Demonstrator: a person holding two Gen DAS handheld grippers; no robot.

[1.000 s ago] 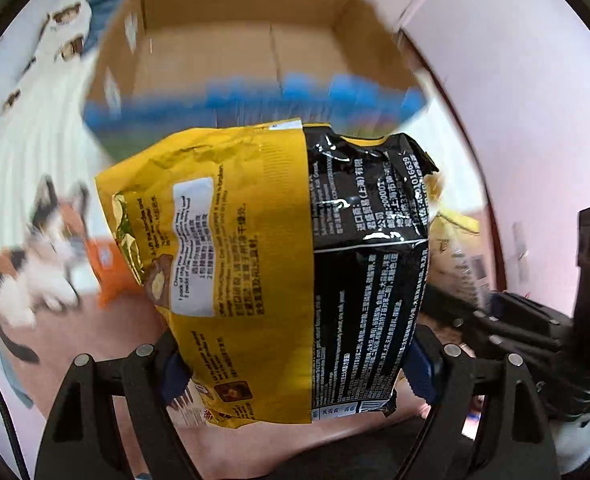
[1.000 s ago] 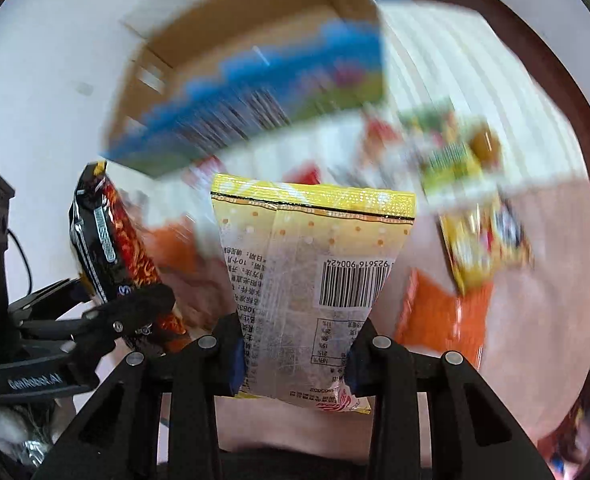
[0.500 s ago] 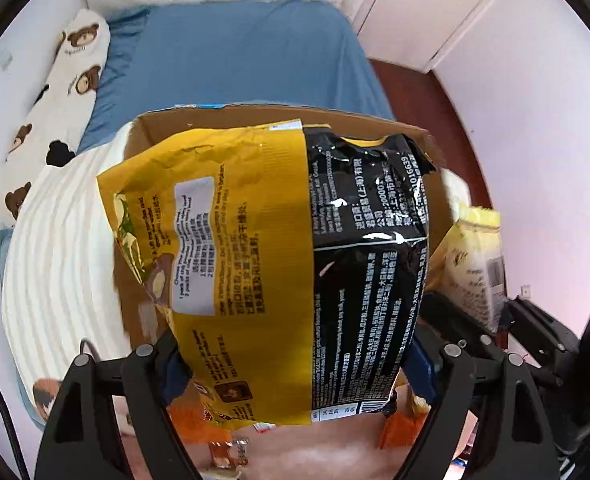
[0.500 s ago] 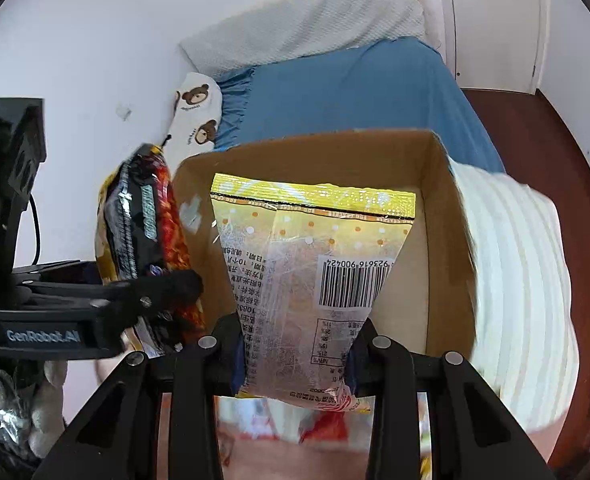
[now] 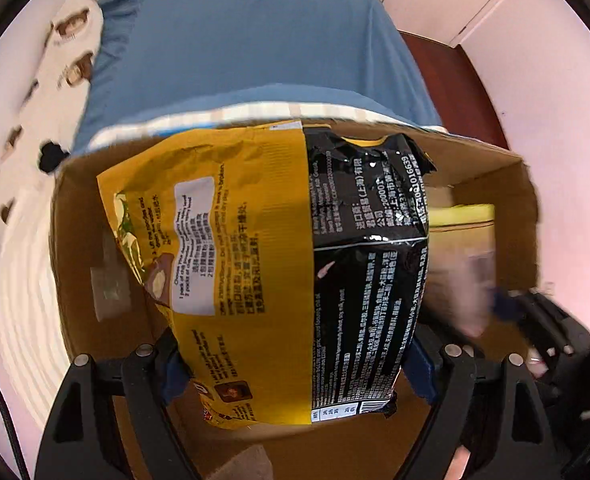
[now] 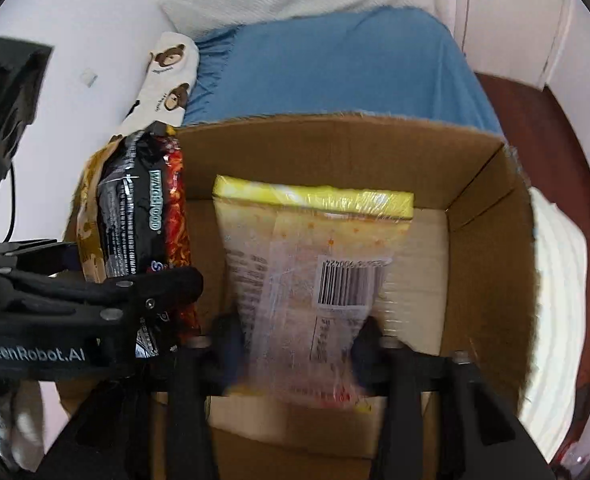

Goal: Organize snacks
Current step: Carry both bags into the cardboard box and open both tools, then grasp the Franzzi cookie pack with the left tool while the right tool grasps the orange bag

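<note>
Both crinkly foil packets had dropped into the corrugated cardboard box [image 6: 491, 240]: left tongs [image 5: 295, 364] pinching the yellow-black packet [image 5: 279, 264], right tongs [image 6: 295, 340] clamping the pale glossy pouch [image 6: 311, 272] (blurred).

Most of the cardboard box [image 5: 491, 176] interior is hidden from us in the left wrist view, since the yellow-and-black snack bag [image 5: 279, 264] fills the centre of the frame. At right, the pale yellow packet [image 5: 461, 236] and the right gripper [image 5: 507, 304] are just smeared blur. In the right wrist view, that packet's [image 6: 315, 264] lower print is too blurred to read, and we lose the box floor [image 6: 295, 432] behind the fingers [image 6: 399, 392] at the bottom edge.
</note>
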